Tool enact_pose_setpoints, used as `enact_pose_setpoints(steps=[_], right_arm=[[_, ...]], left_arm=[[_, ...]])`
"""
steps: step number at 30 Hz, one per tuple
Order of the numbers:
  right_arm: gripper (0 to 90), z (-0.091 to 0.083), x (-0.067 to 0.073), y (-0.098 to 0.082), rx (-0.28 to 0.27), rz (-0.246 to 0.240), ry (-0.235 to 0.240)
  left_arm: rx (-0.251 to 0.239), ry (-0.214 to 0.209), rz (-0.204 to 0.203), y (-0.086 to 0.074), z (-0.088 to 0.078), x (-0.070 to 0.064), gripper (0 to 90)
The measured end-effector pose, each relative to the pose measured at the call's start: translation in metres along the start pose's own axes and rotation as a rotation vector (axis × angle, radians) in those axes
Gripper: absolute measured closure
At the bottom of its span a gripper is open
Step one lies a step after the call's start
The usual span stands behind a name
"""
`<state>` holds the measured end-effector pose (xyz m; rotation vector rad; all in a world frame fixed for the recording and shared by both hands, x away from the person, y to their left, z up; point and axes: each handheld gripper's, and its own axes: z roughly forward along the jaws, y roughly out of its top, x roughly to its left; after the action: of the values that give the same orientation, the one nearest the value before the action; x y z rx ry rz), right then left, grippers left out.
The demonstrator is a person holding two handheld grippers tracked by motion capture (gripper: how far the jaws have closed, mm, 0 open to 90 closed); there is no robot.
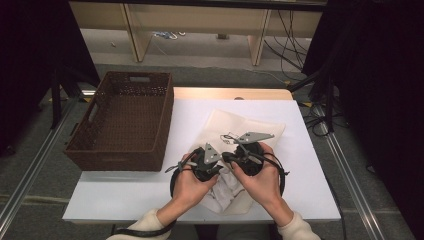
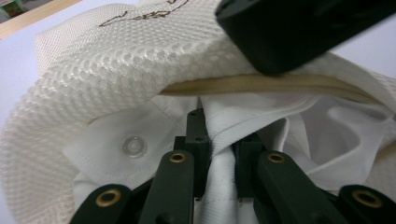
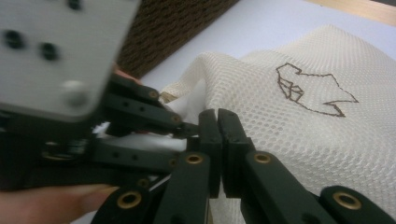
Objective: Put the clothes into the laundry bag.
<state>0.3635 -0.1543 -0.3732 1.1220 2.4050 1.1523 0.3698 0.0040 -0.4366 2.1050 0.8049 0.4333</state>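
A cream mesh bag [image 1: 250, 125] with a brown stitched emblem [image 3: 308, 91] lies on the white table [image 1: 125, 195]. A white garment [image 2: 107, 154] with a snap button [image 2: 134, 146] sits in the bag's mouth, under the beige zipper edge [image 2: 261, 86]. My left gripper [image 2: 220, 140] pinches a fold of that garment between its jaws. My right gripper [image 3: 217, 116] is shut on the bag's upper lip and holds the mouth up; it looms black [image 2: 289, 32] in the left gripper view. Both grippers [image 1: 222, 167] meet at the bag's near end.
A dark brown woven basket [image 1: 125, 120] stands at the table's left edge, close to my left hand. Part of the white garment [image 1: 220, 200] spills toward the table's front edge. Bare white tabletop lies to the right of the bag.
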Motion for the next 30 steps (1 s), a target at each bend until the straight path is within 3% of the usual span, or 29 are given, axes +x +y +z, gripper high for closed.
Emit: enact_pose_setpoints(steps=[1, 2, 3, 5, 7, 10, 11, 12, 15, 18, 20, 21, 22, 23, 25, 28, 29, 30], right_arm=[[90.0, 0.001, -0.002, 0.0, -0.016, -0.018, -0.008], [90.0, 0.0, 0.0, -0.001, 0.003, 0.023, -0.01], [90.0, 0.002, -0.002, -0.001, -0.005, 0.001, 0.002], [90.0, 0.001, -0.004, -0.001, 0.004, 0.022, -0.008], [90.0, -0.001, -0.004, -0.002, 0.011, 0.046, -0.013], [90.0, -0.001, -0.005, -0.001, 0.004, 0.047, -0.009], [90.0, -0.002, -0.003, -0.001, 0.014, 0.062, -0.008], [90.0, -0.001, -0.004, -0.001, 0.009, 0.042, -0.009], [90.0, -0.001, -0.006, -0.001, 0.0, 0.02, -0.014], [90.0, -0.002, -0.006, -0.001, 0.008, 0.031, -0.011], [90.0, -0.001, -0.006, -0.001, 0.009, 0.039, -0.001], [90.0, 0.0, -0.007, -0.001, 0.002, 0.013, -0.014], [90.0, -0.001, -0.006, -0.001, 0.008, 0.027, -0.013], [90.0, -0.001, -0.004, -0.001, 0.017, 0.061, -0.013], [90.0, -0.001, -0.005, -0.001, 0.015, 0.046, -0.014], [90.0, 0.0, -0.007, -0.001, 0.013, 0.021, -0.008], [90.0, 0.0, -0.007, -0.001, 0.014, 0.03, -0.005], [90.0, 0.0, -0.005, -0.001, 0.013, 0.061, -0.006]], left_arm=[[-0.01, 0.003, -0.018, -0.001, 0.004, 0.0, 79.6], [-0.018, 0.011, -0.022, -0.001, 0.008, 0.0, 78.9], [-0.025, 0.011, -0.041, -0.001, 0.01, -0.001, 77.7], [-0.021, -0.012, 0.002, 0.0, 0.009, 0.0, 73.3], [-0.032, -0.024, 0.029, 0.0, 0.005, -0.001, 63.3], [-0.037, -0.029, 0.066, -0.001, -0.009, 0.001, 42.8], [-0.055, -0.032, 0.064, -0.001, -0.012, 0.002, 39.7], [-0.064, -0.027, 0.074, -0.002, -0.02, 0.004, 36.6], [-0.07, -0.08, 0.055, -0.005, -0.036, 0.005, 29.4], [-0.052, -0.097, 0.042, -0.012, -0.052, 0.006, 25.1], [-0.002, -0.091, 0.07, -0.019, -0.059, 0.006, 22.6], [-0.006, -0.09, 0.075, -0.022, -0.058, 0.005, 21.6], [0.019, -0.079, 0.113, -0.026, -0.058, 0.006, 20.6], [0.025, -0.073, 0.121, -0.028, -0.058, 0.006, 19.5], [0.07, -0.067, 0.145, -0.034, -0.055, 0.006, 18.6], [0.096, -0.102, 0.138, -0.042, -0.045, 0.007, 20.3], [0.113, -0.116, 0.123, -0.045, -0.041, 0.006, 23.3], [0.131, -0.107, 0.139, -0.046, -0.039, 0.006, 27.7]])
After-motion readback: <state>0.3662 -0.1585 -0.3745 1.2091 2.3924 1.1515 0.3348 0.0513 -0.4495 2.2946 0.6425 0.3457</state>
